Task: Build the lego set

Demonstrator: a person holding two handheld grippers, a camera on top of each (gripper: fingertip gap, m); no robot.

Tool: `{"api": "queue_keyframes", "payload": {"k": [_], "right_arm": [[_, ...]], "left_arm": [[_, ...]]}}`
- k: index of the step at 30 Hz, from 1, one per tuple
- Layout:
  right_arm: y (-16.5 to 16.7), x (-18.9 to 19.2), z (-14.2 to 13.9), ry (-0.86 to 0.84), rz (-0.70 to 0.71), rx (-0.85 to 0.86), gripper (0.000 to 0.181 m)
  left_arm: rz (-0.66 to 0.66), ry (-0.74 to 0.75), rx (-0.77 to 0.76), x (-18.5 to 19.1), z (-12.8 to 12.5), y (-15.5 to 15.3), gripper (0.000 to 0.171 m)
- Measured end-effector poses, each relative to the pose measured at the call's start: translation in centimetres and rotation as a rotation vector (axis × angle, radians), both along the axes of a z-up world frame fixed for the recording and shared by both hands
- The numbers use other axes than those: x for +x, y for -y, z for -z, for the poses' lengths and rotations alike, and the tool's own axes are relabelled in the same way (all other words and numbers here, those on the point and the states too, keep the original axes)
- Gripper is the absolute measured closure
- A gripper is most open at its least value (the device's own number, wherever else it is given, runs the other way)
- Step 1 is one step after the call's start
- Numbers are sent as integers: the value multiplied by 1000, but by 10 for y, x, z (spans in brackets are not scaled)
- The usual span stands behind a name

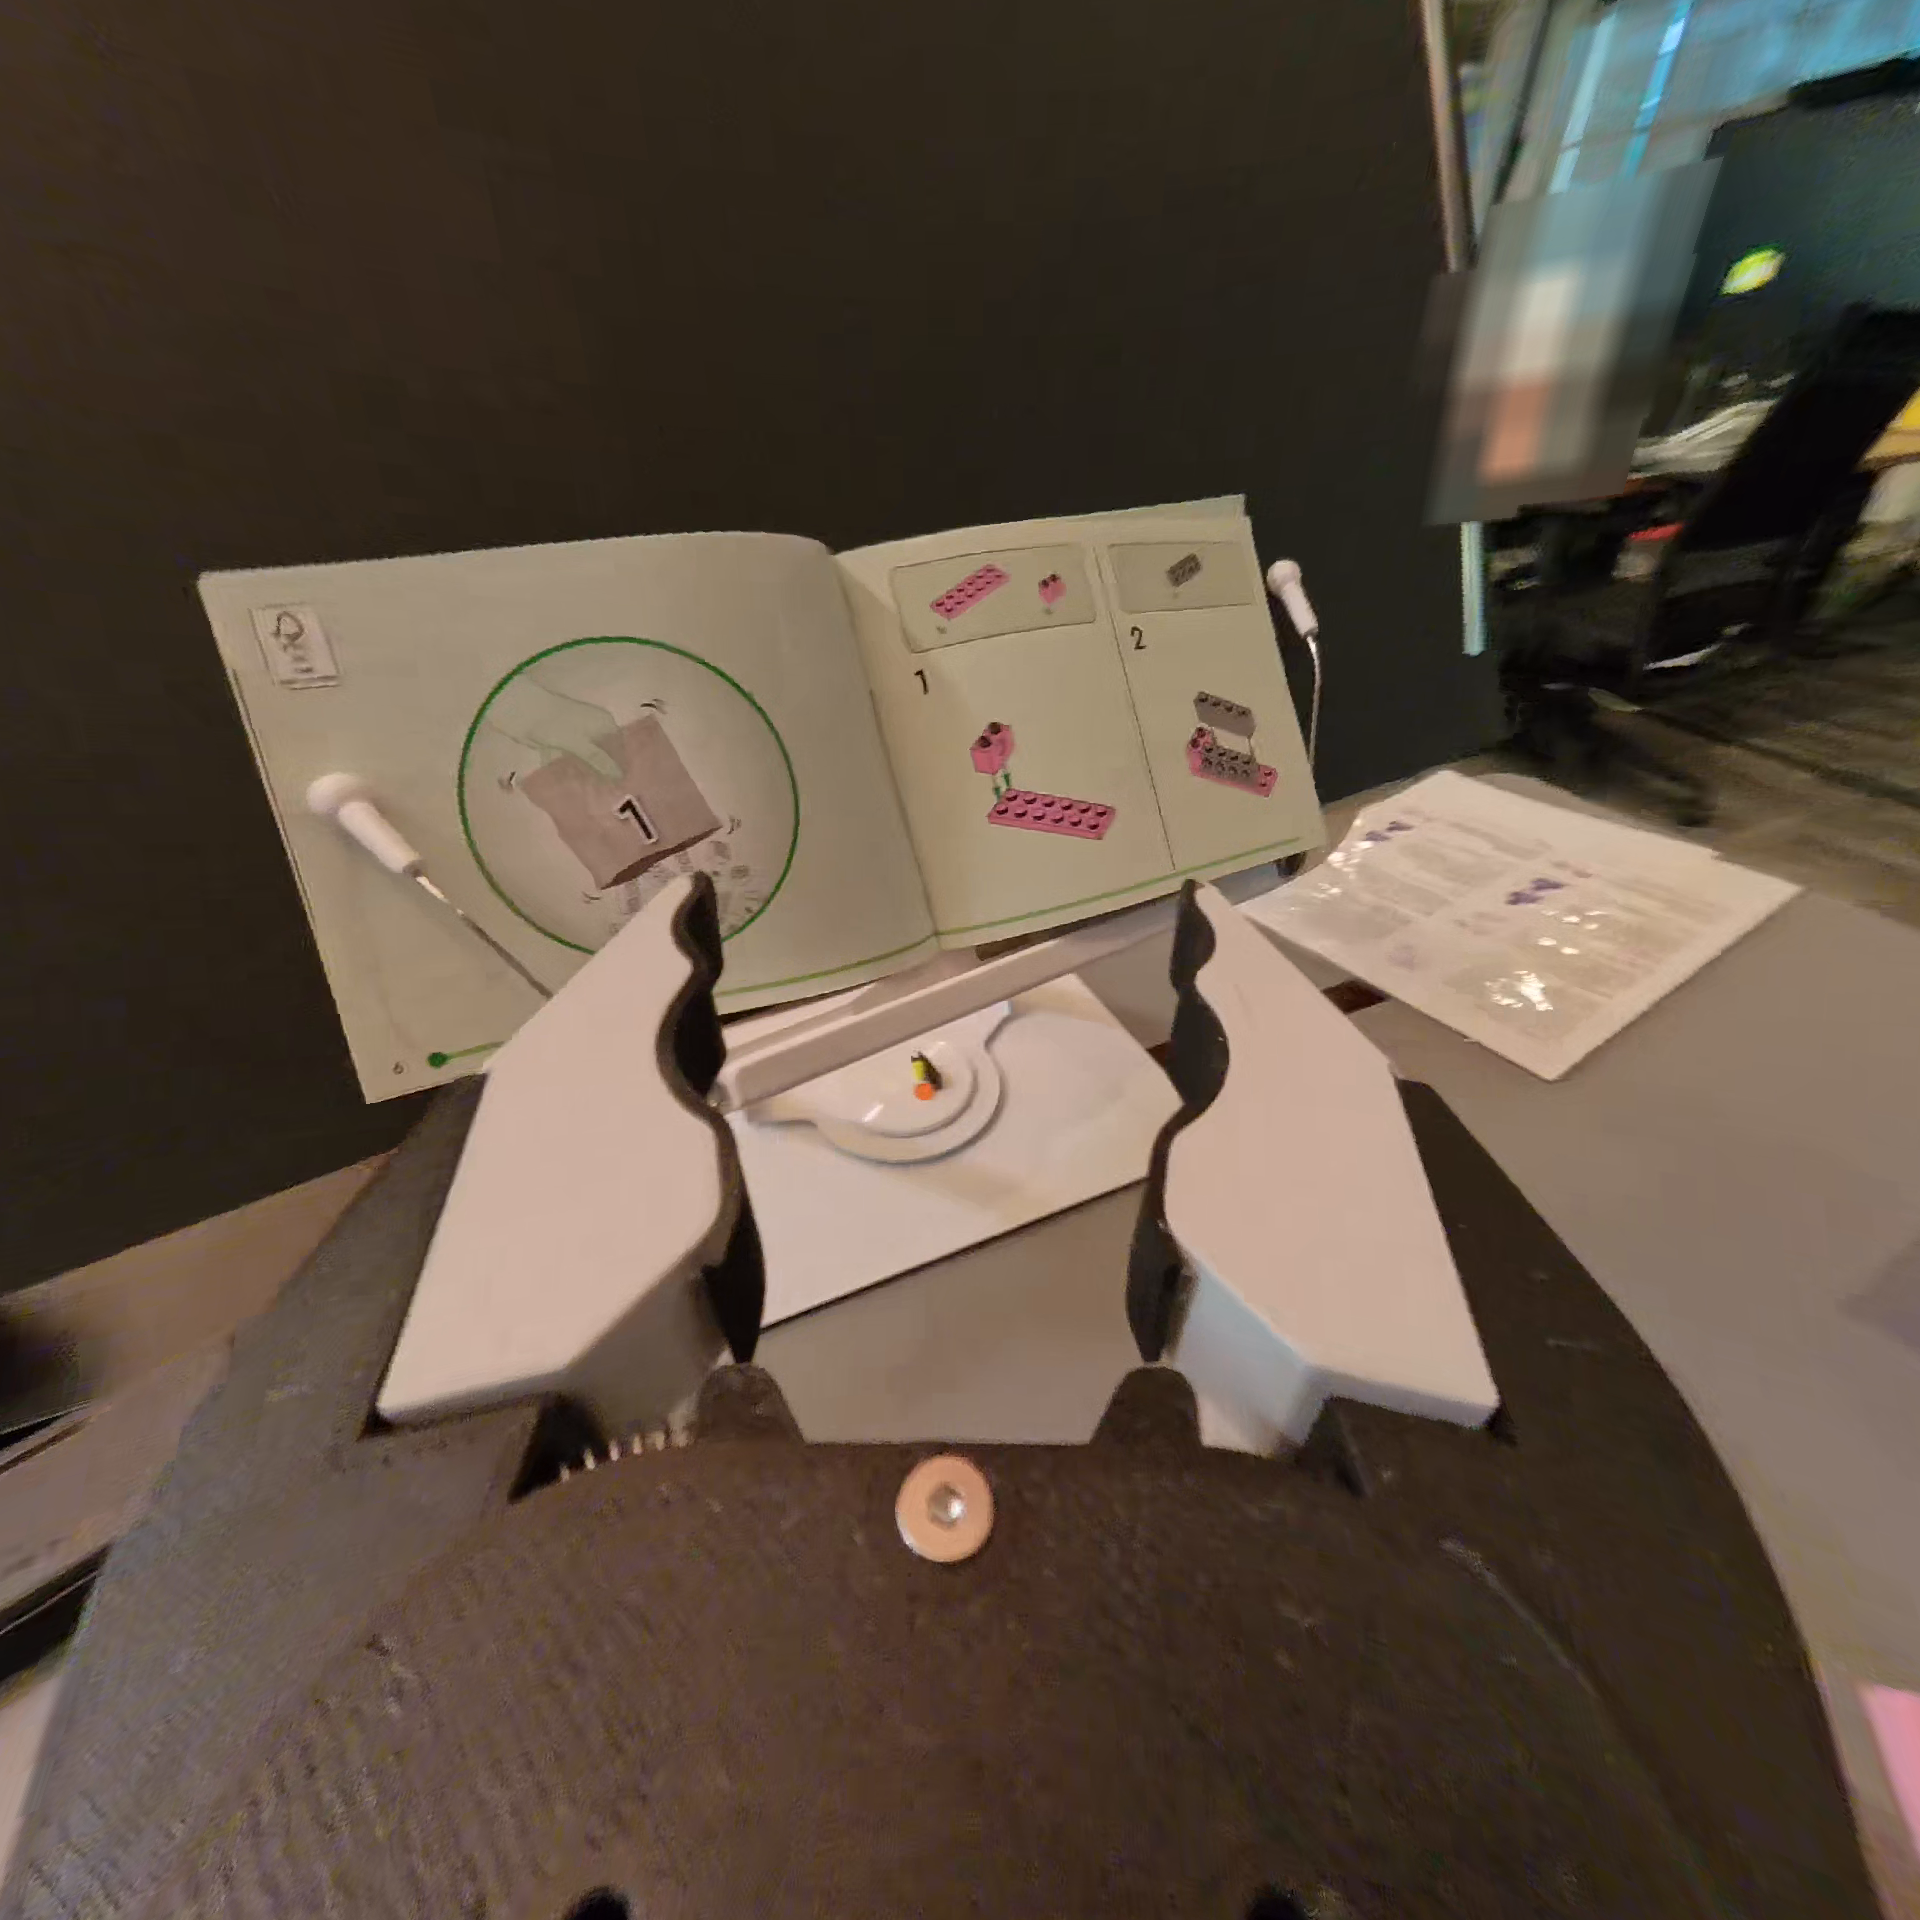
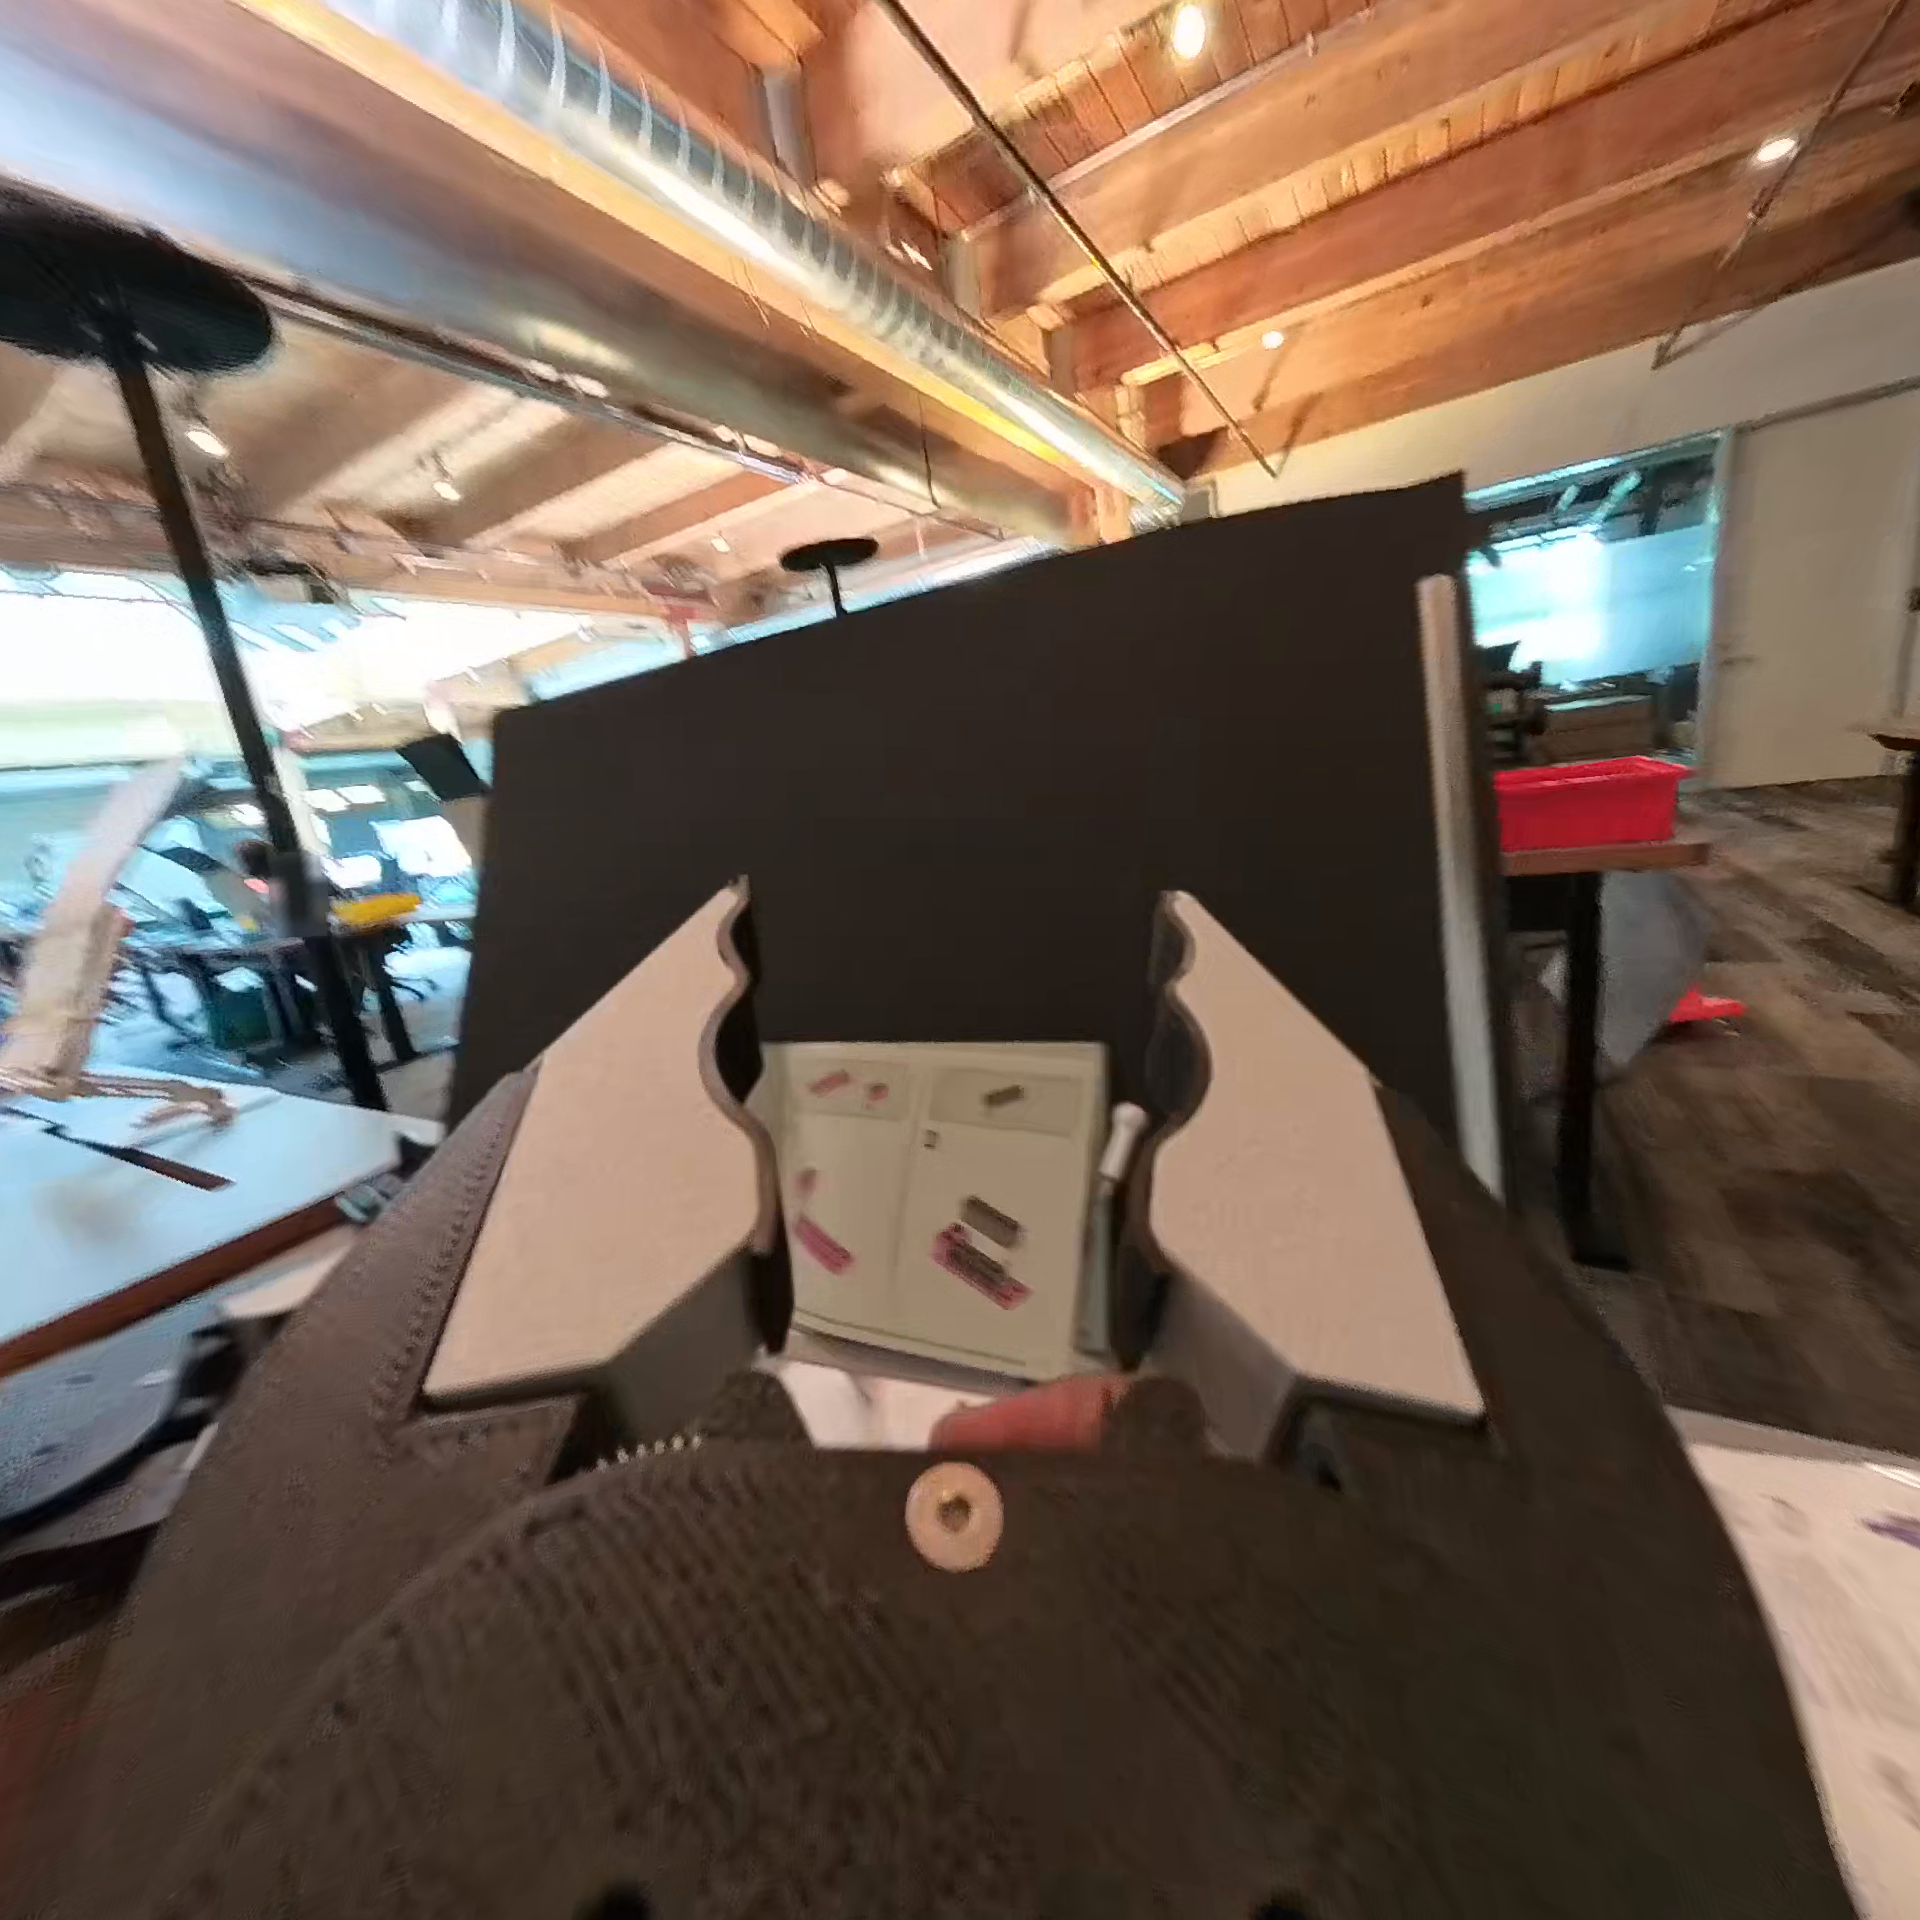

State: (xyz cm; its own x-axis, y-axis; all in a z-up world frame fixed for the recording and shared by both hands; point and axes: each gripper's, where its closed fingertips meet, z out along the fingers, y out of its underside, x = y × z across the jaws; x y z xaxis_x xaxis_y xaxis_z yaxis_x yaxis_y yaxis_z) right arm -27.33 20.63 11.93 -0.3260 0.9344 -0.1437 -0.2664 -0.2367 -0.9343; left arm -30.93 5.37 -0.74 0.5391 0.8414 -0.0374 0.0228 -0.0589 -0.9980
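An open pale green instruction booklet stands on a white book stand at the back of the grey table, held by two white clip arms. Its right page shows pink and grey bricks. My left gripper is open and empty, raised in front of the booklet. My right gripper is open and empty, held higher and farther back; the booklet's right page shows between its fingers. No loose bricks show in either view.
A black backboard stands behind the booklet. A clear plastic bag on a printed sheet lies on the table to the right. A red bin sits on a far table in the room beyond.
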Motion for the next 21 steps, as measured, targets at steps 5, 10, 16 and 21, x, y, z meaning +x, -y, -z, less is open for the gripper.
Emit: {"api": "queue_keyframes", "payload": {"k": [5,10,16,21], "right_arm": [[-17,-1,7,56,-32,-20,106],[-16,10,-6,23,-62,0,106],[-32,23,-18,-17,35,78,108],[-33,34,-30,-71,70,95,112]], "left_arm": [[-24,-10,-267,5,27,-50,74],[-89,21,-366,-34,24,-84,64],[-264,-103,-510,-59,16,-77,104],[-265,-104,-449,-57,9,-68,133]]}}
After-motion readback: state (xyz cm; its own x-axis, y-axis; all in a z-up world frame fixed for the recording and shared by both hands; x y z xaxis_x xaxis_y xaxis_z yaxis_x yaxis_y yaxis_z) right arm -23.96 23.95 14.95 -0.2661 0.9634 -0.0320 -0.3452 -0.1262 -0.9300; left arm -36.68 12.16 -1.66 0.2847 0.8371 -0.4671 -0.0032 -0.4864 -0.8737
